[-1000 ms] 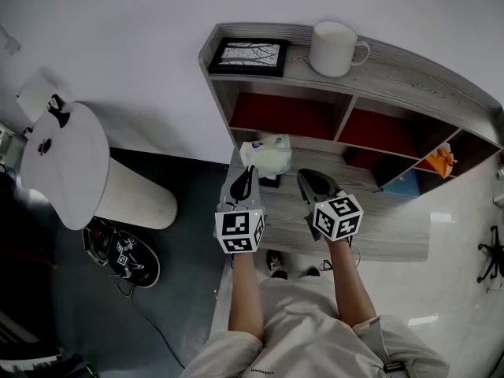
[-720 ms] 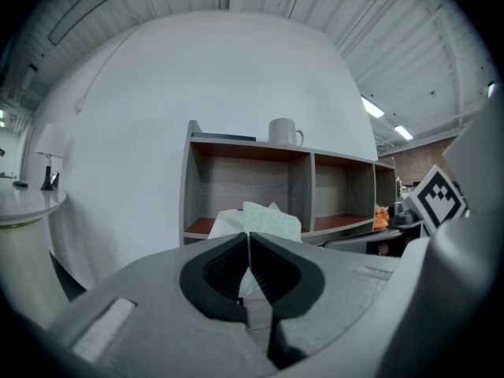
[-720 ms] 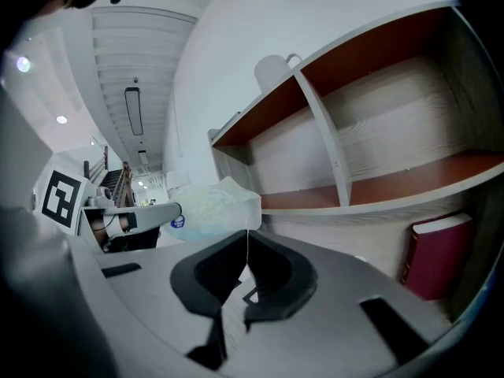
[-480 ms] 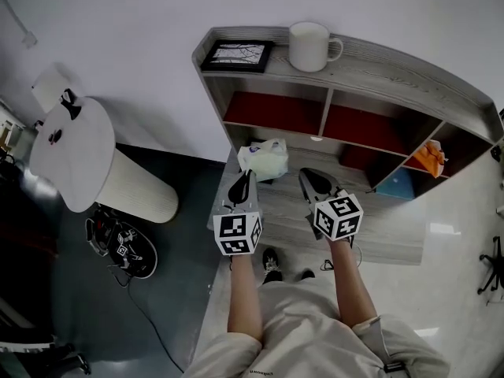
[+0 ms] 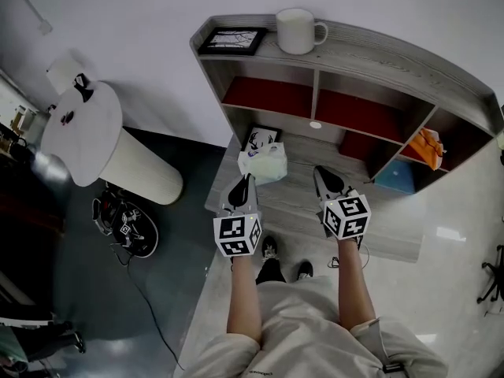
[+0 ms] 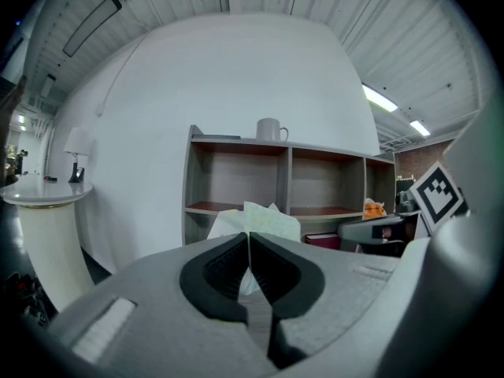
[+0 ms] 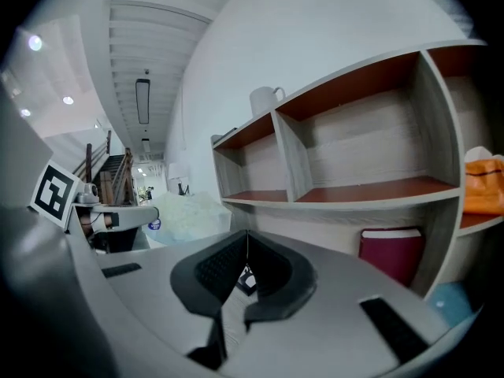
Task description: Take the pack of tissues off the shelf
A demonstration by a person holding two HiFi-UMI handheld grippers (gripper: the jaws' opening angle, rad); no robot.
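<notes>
pack of tissues: pale green-white | shelf: grey woodgrain, red backs | mug: white

Both bare forearms reach forward from the torso at 6 o'clock in the head view. The left forearm runs nearly straight toward 12 o'clock. The right forearm lies beside it at the 3 o'clock side. They run roughly parallel and apart.

The left gripper points toward 12 o'clock, with its marker cube at the wrist end. Its jaws are pressed together, pinching the near edge of the pack of tissues.

The right gripper leans toward 11 o'clock, with its marker cube turned slightly outward. Its jaws meet at the tips. The two grippers sit level with each other and do not touch.
</notes>
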